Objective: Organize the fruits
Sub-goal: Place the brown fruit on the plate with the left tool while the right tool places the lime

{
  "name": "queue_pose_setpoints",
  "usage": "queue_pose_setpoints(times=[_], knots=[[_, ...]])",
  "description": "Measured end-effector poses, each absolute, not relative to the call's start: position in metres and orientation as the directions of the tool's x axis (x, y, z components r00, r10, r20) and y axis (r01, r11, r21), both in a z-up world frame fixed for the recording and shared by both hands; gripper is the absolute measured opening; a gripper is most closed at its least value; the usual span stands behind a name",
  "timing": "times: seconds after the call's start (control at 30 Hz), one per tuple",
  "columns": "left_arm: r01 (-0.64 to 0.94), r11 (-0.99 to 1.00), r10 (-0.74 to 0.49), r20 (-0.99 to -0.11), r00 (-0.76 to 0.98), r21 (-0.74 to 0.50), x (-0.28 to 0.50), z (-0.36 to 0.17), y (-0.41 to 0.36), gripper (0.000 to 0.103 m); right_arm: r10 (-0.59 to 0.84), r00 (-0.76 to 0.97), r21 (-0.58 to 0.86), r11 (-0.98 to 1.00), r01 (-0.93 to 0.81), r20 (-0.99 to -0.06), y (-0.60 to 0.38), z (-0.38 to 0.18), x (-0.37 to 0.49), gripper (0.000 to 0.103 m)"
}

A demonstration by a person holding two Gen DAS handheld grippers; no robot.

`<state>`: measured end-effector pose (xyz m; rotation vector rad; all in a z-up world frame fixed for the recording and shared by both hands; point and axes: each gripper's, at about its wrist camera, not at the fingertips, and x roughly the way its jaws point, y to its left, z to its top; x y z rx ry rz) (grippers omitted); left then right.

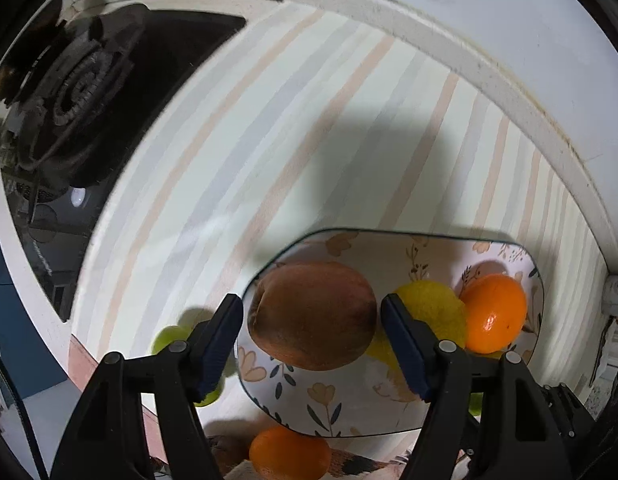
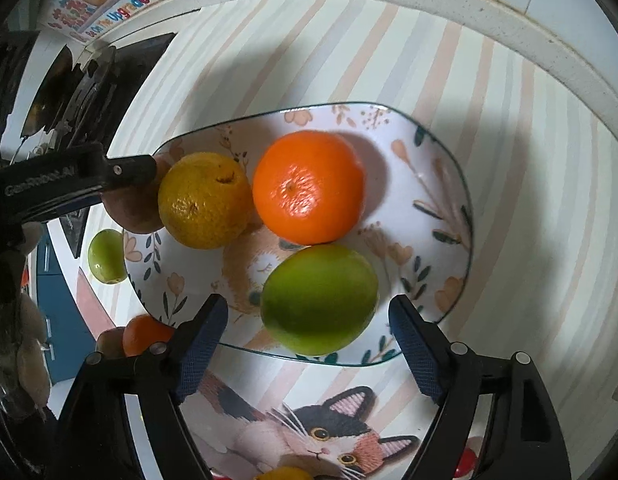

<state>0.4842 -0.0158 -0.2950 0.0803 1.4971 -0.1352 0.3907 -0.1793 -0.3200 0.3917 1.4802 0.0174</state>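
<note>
Fruit fills the plate (image 2: 441,184): a brown fruit (image 1: 313,316) lies between the open left tongs (image 1: 312,346), its pads apart from it; a lime (image 2: 320,298) sits between the open right tongs (image 2: 308,344), untouched, with an orange (image 2: 309,186) just beyond.

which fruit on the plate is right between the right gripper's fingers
The green lime, at the near edge of the floral plate. It lies in the gap of the open right gripper; the bright orange and the yellowish citrus lie farther back.
</note>
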Motion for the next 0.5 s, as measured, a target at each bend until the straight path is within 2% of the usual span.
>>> queue_pose_setpoints(times=[0.07, 0.1, 0.5], knots=[[0.133, 0.991, -0.042, -0.995, 0.085, -0.031, 0.483, -0.289, -0.012, 0.09, 0.24, 0.1, 0.257, 0.94, 0.223, -0.966, -0.181, -0.315, 0.389, 0.093], [0.128, 0.991, -0.042, -0.995, 0.095, -0.029, 0.48, -0.285, -0.01, 0.09, 0.234, 0.1, 0.251, 0.942, 0.221, -0.967, -0.181, -0.313, 0.388, 0.096], [0.075, 0.997, -0.036, -0.985, 0.169, -0.023, 0.431, -0.245, 0.007, 0.091, 0.177, 0.122, 0.193, 0.971, 0.139, -0.977, -0.181, -0.274, 0.355, 0.096]])
